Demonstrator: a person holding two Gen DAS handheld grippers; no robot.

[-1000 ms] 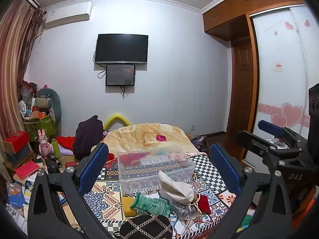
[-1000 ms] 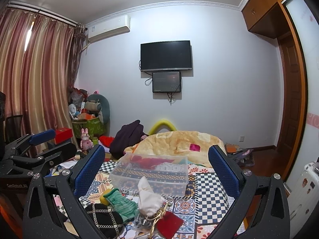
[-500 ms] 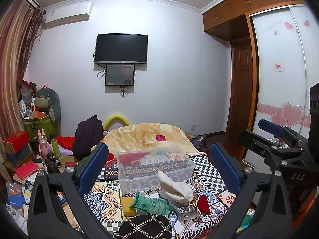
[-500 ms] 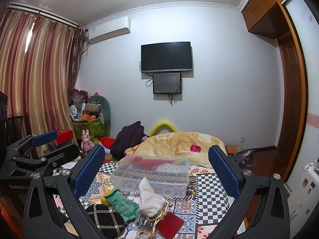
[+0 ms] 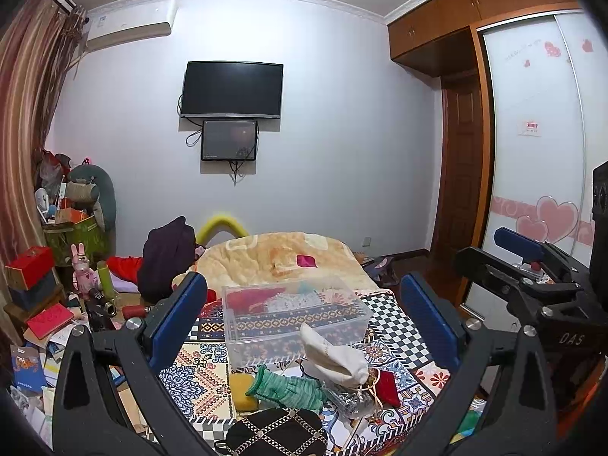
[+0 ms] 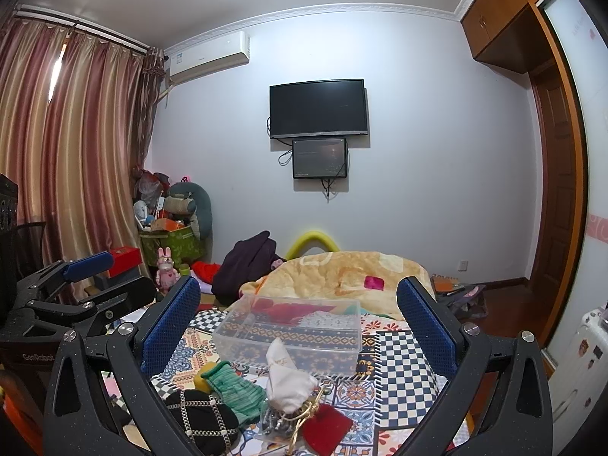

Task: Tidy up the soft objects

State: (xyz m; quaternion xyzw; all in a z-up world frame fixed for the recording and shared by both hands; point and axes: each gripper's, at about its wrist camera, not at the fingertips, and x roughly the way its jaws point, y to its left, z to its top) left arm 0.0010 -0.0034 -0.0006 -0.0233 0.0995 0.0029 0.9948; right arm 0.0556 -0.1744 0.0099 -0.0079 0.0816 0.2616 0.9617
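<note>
- Almost nothing has moved in the past second: both views drift only slightly, and the pile on the bed lies where it lay.
- My left gripper (image 5: 302, 323) hangs over the near end of the bed (image 5: 402, 326), jaws spread wide, nothing between the blue pads (image 5: 178, 317).
- My right gripper (image 6: 298, 325) hangs beside it at about the same height, also wide open and empty; from the left camera I see it at the right edge (image 5: 532, 266).
- From the right camera, the left gripper shows at the left edge (image 6: 76, 288).
- Soft things sit in a heap at the near edge of the patterned quilt: a white pouch (image 5: 334, 357) stands tilted on top, a green glove (image 5: 288, 387) lies just left of it, touching a yellow sponge (image 5: 243, 389).
- A black bag (image 5: 277, 433) with a chain lattice lies nearest me, and a red pouch (image 5: 387, 387) sits to the right of the white pouch.
- A clear bag of small metal bits (image 6: 275, 421) lies under the white pouch.
- A clear bin (image 5: 292, 319) sits just behind the heap, lidless, with red cloth (image 6: 285, 309) and pale fabric at its far end.
- A beige blanket (image 5: 281, 262) is bunched up beyond the bin.
</note>
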